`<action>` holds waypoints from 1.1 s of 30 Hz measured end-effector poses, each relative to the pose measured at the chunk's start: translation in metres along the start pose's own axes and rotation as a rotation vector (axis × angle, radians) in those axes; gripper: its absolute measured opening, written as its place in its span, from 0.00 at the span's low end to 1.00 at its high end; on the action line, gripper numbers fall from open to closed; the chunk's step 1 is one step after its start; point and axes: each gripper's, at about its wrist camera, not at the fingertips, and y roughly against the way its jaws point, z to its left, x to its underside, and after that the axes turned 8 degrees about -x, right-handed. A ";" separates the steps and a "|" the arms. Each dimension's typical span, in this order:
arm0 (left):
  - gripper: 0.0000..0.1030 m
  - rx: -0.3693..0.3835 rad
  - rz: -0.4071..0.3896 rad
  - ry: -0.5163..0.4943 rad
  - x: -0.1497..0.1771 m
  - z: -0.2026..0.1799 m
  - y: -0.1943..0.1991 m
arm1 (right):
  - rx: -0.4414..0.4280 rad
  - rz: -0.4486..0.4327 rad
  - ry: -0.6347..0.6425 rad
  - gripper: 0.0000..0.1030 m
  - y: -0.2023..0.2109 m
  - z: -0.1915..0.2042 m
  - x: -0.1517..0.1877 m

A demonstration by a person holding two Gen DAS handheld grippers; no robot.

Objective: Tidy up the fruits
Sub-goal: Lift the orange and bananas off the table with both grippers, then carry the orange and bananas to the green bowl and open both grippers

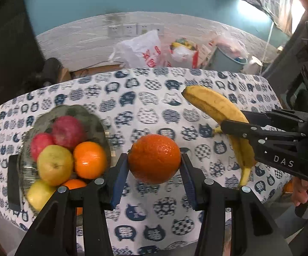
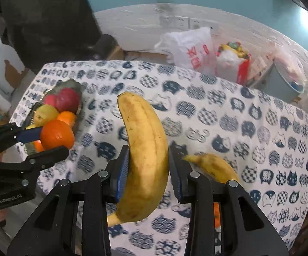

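My left gripper is shut on an orange and holds it above the cat-print tablecloth. To its left stands a glass bowl with red apples, yellow-green apples and oranges. My right gripper is shut on a yellow banana, held upright off the table. In the left wrist view the right gripper grips that banana at the right. A second banana lies on the cloth. The left gripper with its orange hangs beside the bowl.
Another orange shows partly behind my right finger. Plastic bags and a grey bin stand beyond the table's far edge. A dark chair is at the right. A person's hand holds the right gripper.
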 end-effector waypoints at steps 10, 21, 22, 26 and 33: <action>0.48 -0.039 -0.018 0.130 0.013 0.064 0.008 | -0.060 0.016 0.055 0.33 -0.026 0.054 -0.027; 0.48 -0.089 -0.037 0.258 0.024 0.132 0.009 | -0.102 0.045 0.119 0.33 -0.063 0.111 -0.051; 0.48 -0.090 -0.037 0.268 0.024 0.138 0.008 | -0.105 0.048 0.123 0.33 -0.067 0.115 -0.052; 0.48 -0.092 -0.030 0.313 0.029 0.159 0.005 | -0.114 0.066 0.140 0.33 -0.083 0.131 -0.059; 0.48 -0.120 0.002 0.371 0.038 0.191 -0.011 | -0.128 0.103 0.166 0.33 -0.109 0.153 -0.064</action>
